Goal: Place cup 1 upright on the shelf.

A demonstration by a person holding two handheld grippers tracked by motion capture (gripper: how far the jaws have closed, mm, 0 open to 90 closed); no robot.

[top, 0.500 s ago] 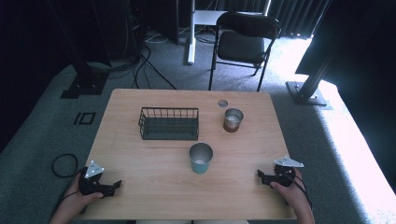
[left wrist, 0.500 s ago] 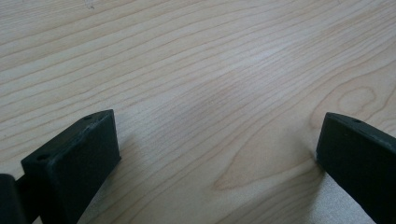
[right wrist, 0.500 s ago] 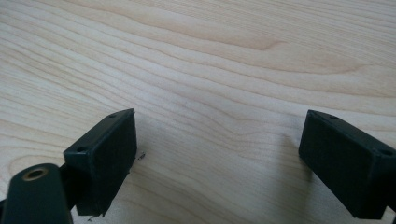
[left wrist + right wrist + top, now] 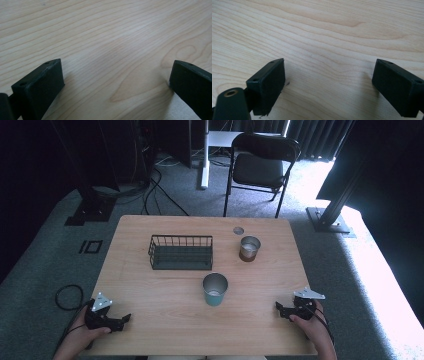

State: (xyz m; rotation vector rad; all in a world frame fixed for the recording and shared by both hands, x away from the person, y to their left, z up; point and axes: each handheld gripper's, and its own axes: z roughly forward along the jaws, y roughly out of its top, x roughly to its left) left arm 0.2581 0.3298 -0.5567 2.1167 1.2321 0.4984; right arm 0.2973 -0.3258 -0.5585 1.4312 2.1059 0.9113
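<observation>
While both grippers rest apart, teal cup [image 4: 215,290] stands between, untouched.

You see strong daylight from the far right, overexposing the floor [image 4: 385,285] there, while the left side is dark. The worktop [image 4: 165,290] is evenly lit. Close views are soft, with weak shadows under the jaws.

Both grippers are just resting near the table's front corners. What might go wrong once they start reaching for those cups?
1. The teal cup stands upright in mid-table; a gripper coming in from the side might tip it.
2. The metal cup sits behind it, near a small lid, so the right gripper might nudge either one.
3. The left gripper reaching toward the wire basket might shove it.
</observation>
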